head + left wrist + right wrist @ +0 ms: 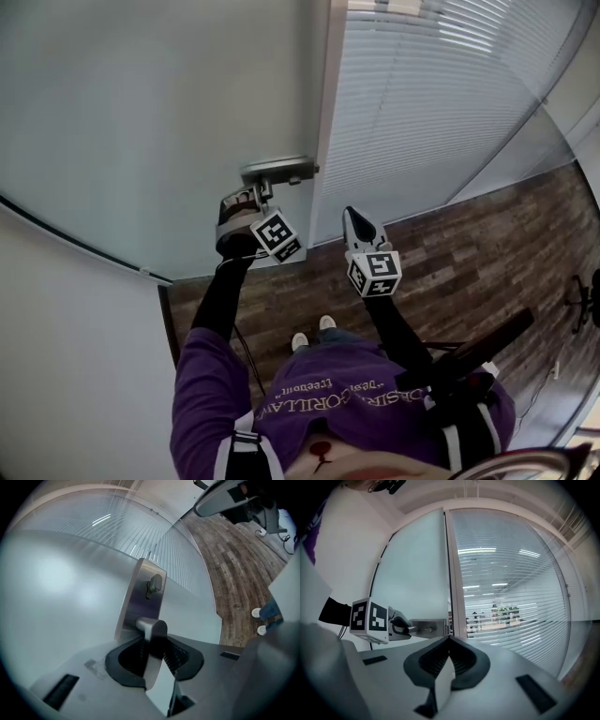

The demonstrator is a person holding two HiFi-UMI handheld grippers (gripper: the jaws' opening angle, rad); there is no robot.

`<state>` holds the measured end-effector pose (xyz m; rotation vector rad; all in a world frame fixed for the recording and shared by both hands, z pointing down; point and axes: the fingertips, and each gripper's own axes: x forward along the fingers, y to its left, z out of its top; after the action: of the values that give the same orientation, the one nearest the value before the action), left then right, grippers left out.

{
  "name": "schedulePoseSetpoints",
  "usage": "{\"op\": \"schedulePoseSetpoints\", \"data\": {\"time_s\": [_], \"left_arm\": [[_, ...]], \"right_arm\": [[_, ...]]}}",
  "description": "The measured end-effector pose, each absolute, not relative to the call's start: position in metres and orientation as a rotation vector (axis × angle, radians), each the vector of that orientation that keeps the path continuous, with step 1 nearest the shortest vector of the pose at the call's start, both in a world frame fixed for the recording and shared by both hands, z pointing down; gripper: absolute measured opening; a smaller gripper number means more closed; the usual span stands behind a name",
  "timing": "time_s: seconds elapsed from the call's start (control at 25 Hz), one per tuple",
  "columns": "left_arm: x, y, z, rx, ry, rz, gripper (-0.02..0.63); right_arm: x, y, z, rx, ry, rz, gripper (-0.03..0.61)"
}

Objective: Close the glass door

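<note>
Purple shirt [309,394] cloth fills the near edge of the head view, with two white shoes [300,341] below it on the floor. Two grippers reach out from black sleeves, each carrying one cube of black-and-white square markers.

The left gripper [255,195] is clamped on the one door handle [151,626]. Its ribbed black pads stand partly apart, with the lever pressed between them. The right gripper [352,217] hangs just right of the handle and a little nearer the person. Its jaws are pressed together on nothing, and it touches nothing.

The handle is a rounded bar of brushed metal. It springs from a flat rectangular metal plate [140,590], which bears one small thumb-turn [154,584] beyond the handle.

Behind the handle stands the single glass door [141,122], frosted and smooth. Its edge lies just right of the handle, beside a pale upright frame [328,112]. Whether it is fully latched I cannot tell.

Right of the handle, past the frame, runs a glass wall with horizontal blinds [441,94]. Dark wood-plank floor [469,272] lies at its foot.
</note>
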<state>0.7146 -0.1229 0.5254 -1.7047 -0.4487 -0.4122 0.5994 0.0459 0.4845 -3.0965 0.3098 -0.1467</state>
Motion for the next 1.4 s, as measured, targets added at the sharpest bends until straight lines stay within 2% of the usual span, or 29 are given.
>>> {"op": "schedulePoseSetpoints", "data": {"time_s": [0.8, 1.4], "left_arm": [[0.747, -0.122, 0.532, -1.738, -0.358, -0.478, 0.094], [0.764, -0.121, 0.528, -1.752, -0.361, -0.463, 0.094]], "right_arm": [[0.645, 0.068, 0.498, -3.053, 0.516, -0.159, -0.009], [0.664, 0.054, 0.483, -3.076, 0.441, -0.120, -0.009]]}}
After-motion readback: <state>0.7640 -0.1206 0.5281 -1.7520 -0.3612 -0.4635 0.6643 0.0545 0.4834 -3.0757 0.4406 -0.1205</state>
